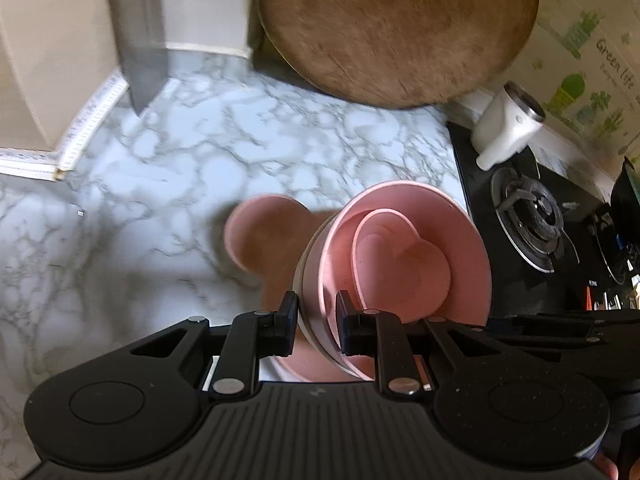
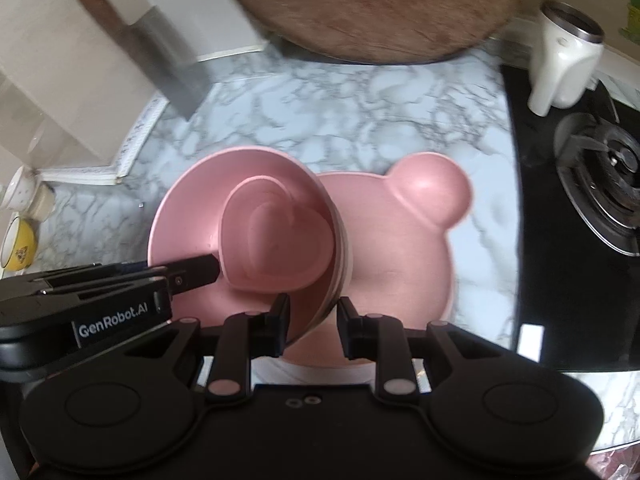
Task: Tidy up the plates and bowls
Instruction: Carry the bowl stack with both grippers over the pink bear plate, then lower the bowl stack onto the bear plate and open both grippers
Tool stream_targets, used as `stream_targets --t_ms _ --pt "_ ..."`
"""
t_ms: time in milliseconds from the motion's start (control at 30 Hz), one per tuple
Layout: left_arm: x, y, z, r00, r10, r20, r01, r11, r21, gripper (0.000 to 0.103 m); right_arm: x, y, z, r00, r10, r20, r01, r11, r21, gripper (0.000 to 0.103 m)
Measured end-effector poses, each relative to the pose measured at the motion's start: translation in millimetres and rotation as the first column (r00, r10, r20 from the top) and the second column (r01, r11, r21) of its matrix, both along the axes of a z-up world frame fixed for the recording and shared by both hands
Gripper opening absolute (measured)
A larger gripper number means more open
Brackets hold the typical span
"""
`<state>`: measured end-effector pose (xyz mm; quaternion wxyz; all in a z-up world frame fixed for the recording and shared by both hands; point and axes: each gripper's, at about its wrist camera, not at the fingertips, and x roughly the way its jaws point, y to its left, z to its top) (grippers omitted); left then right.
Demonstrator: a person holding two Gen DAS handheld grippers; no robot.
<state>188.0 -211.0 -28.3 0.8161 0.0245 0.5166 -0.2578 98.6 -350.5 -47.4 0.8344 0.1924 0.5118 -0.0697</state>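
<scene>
A pink bowl [image 1: 440, 232] holds a small pink heart-shaped dish [image 1: 400, 256]. My left gripper [image 1: 316, 320] is shut on the bowl's near-left rim, one finger inside and one outside. My right gripper [image 2: 314, 320] is shut on the opposite rim of the same bowl [image 2: 188, 208], with the heart dish [image 2: 276, 240] in it. In the right wrist view, a left finger [image 2: 196, 272] reaches into the bowl. Beneath the bowl lies a pink bear-shaped plate [image 2: 404, 240], its ear [image 1: 264, 232] showing to the left. I cannot tell whether the bowl touches the plate.
A round wooden cutting board [image 1: 396, 28] leans at the back of the marble counter [image 1: 160, 168]. A cleaver [image 1: 140, 40] stands by the left wall. A black gas stove [image 2: 592, 168] with a white appliance [image 2: 564, 60] lies right. Yellow and white cups [image 2: 20, 248] sit far left.
</scene>
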Motion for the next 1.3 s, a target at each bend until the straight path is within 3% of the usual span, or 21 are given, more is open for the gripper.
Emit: stream_targets --t_ms 433,900,1300 --pt "1.6 -31.1 -30.8 0.999 -0.014 -0.05 0.016 1.0 0.024 0.019 0.5 -23.7 -23.6 0.999 -0.001 -0.05 0.001 1.0 0.006 0.026" --pt "1.4 -32.9 -30.5 0.999 -0.012 -0.045 0.013 1.0 0.024 0.019 1.5 -28.3 -25.3 0.998 0.014 -0.056 -0.011 0.999 0.047 0.028" --pt "-3.7 -25.9 -25.3 0.999 0.01 -0.032 -0.01 1.0 -0.006 0.019 -4.7 -35.5 -15.7 1.0 0.022 -0.011 -0.021 0.999 0.047 0.033"
